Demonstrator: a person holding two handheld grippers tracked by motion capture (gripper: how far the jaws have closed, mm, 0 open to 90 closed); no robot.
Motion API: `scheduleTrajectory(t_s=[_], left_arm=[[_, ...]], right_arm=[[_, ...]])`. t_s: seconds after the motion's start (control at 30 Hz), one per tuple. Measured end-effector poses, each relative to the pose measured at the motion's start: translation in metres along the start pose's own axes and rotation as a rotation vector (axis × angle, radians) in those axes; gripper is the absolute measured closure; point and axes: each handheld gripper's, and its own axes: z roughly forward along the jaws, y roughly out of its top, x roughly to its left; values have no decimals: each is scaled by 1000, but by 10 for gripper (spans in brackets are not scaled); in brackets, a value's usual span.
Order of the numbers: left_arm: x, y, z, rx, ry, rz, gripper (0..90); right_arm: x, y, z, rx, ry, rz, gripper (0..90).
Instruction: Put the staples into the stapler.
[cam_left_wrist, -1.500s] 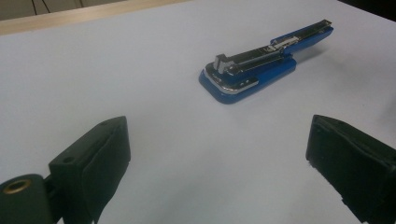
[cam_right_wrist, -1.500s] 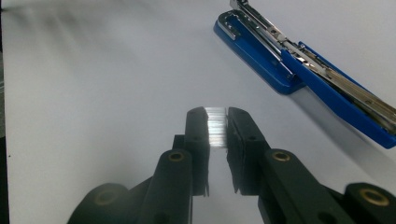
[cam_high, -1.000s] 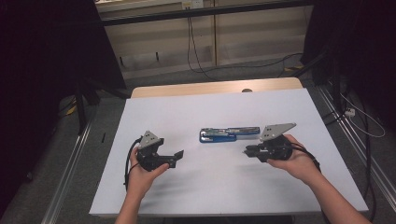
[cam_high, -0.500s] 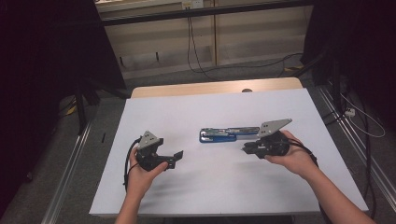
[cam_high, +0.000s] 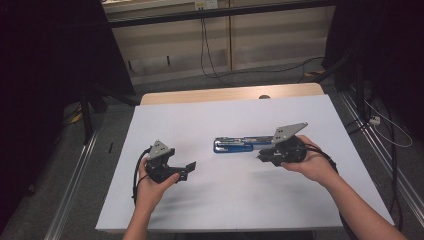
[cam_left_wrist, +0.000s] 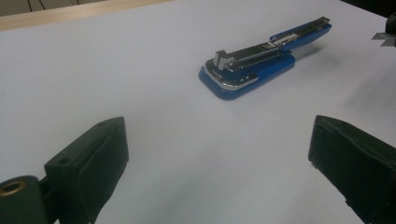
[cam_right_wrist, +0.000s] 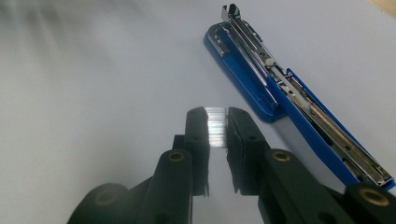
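Observation:
A blue stapler (cam_high: 235, 145) lies swung open and flat on the white table top (cam_high: 225, 200), its metal staple channel facing up (cam_right_wrist: 261, 60). My right gripper (cam_high: 262, 157) hovers just right of it, pointing left, shut on a short silvery strip of staples (cam_right_wrist: 216, 125) pinched between its pads. The gripper tips (cam_right_wrist: 216, 115) sit close to the stapler's base end. My left gripper (cam_high: 190, 169) rests low at the table's left with its jaws wide apart (cam_left_wrist: 219, 154) and nothing between them. The stapler (cam_left_wrist: 252, 65) lies well ahead of it.
The white sheet ends at a bare wooden strip (cam_high: 225, 94) along the far edge. Cables (cam_high: 215, 60) trail on the floor beyond the table, and metal rails (cam_high: 75, 180) run along both sides. Free table surface lies in front of both hands.
My right gripper has shifted slightly up the picture and closer to the stapler, still shut on the staple strip. The left gripper has stayed where it was.

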Motion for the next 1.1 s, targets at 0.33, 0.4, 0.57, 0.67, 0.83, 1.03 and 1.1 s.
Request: scheduleTrajectory(t_s=[0.33,0.4,0.57,0.67,0.83,1.03,1.1], left_arm=[[0,0,0,3,4,-2,52],[1,-1,0,5,4,-2,52],[1,-1,0,7,5,-5,52],[1,-1,0,7,4,-6,52],[1,-1,0,13,8,-6,52],[1,-1,0,9,5,-6,52],[1,-1,0,9,6,-6,52]], right_arm=[[-5,5,4,-1,19,-8,790],[-7,6,5,-4,19,-8,790],[-10,9,6,-9,29,-3,790],[-13,10,7,-19,39,2,790],[-17,13,8,-23,42,4,790],[-20,17,9,-21,42,-10,790],[-21,18,9,-22,45,-17,790]])
